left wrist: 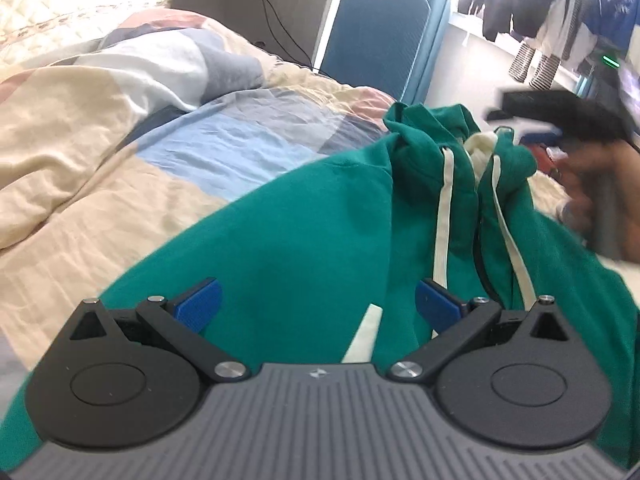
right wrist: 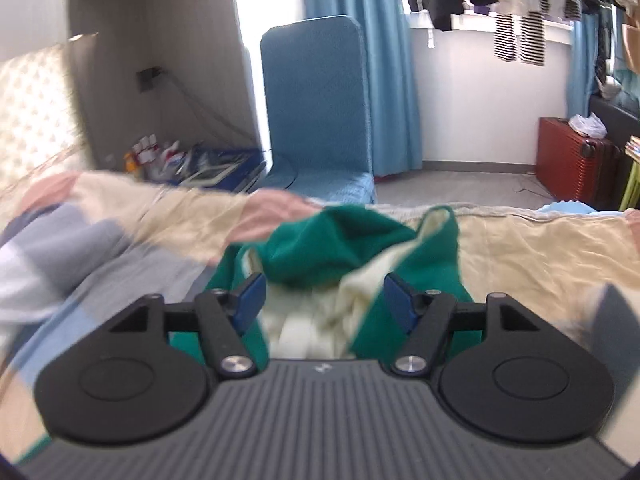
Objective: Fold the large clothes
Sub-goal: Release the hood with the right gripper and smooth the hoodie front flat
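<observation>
Left gripper [left wrist: 316, 304]: jaws wide apart over the green hoodie [left wrist: 288, 248], blue pads [left wrist: 198, 306] clear of the fabric, nothing gripped. Right gripper [right wrist: 324, 300]: jaws parted, bunched green-and-cream hood [right wrist: 340, 244] sits between the pads; cannot tell if a pad brushes cloth, but no pinch. In the left wrist view the right gripper shows as a dark blur at the right edge [left wrist: 560, 116] with a hand [left wrist: 600, 200] under it.

Containers: blue crate [right wrist: 212, 164] on the floor at left-centre of the right view, holding bottles and flat items, too blurred to identify. Red suitcase [right wrist: 572, 160] at right, white bag [right wrist: 586, 125] on top.

Hoodie lies on the bed [left wrist: 100, 184], long axis running from the lower frame toward upper right in the left view, hood end farthest, two white drawstrings [left wrist: 442, 208] trailing back toward the camera.

Room: open patchwork quilt to the left of the hoodie. Bed's far edge is just beyond the hood; blue chair [right wrist: 316, 100] stands behind it.
</observation>
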A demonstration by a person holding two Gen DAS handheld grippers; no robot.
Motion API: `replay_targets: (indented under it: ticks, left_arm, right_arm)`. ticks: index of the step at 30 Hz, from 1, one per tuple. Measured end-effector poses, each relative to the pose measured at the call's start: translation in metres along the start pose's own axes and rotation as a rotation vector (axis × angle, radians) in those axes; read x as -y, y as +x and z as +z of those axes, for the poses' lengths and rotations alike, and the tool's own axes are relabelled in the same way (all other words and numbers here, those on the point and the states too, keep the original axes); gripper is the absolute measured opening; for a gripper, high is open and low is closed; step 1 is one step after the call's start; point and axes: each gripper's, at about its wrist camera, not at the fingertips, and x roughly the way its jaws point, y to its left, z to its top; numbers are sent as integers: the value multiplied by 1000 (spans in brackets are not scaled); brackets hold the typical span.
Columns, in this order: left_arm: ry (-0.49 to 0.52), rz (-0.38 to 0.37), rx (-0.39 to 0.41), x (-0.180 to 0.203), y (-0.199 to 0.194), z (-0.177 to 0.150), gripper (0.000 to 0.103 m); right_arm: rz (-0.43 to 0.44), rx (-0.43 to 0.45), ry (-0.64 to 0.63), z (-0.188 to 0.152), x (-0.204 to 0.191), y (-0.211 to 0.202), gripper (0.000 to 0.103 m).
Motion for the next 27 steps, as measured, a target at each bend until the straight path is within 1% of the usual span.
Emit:
replay_targets:
  ticks: [3, 6, 8, 11, 14, 17, 19, 21, 23, 25, 27]
  left_arm:
    - [-7, -7, -15, -4, -10, 2, 103]
    - [35, 6, -5, -1, -27, 3, 103]
    - [58, 6, -5, 2, -40, 0, 103]
    - [82, -2, -3, 5, -61, -5, 103]
    - [123, 4, -10, 10, -81, -12, 103]
    - [129, -4, -46, 10, -98, -22, 103]
    - [130, 16, -67, 8, -109, -31, 103]
    - [118, 40, -70, 5, -120, -41, 103]
    - [103, 48, -74, 2, -126, -49, 103]
    - [107, 69, -93, 2, -125, -54, 103]
    - [110, 103, -101, 0, -121, -55, 103]
  right_arm:
    - [34, -22, -40, -19, 0, -52, 67]
    - [63, -86, -69, -41, -2, -112, 67]
    - [105, -114, -66, -59, -1, -159, 67]
    - [145, -151, -47, -92, -5, -224, 67]
    - [169, -167, -17, -125, -10, -269, 67]
    - [215, -186, 43, -156, -14, -292, 67]
    - [257, -197, 72, -177, -18, -301, 67]
    - [267, -204, 68, -192, -24, -308, 67]
    - [261, -192, 76, -205, -27, -312, 67]
    - [275, -188, 107, -217, -27, -312, 67]
    - [293, -212, 98, -225, -30, -309, 67]
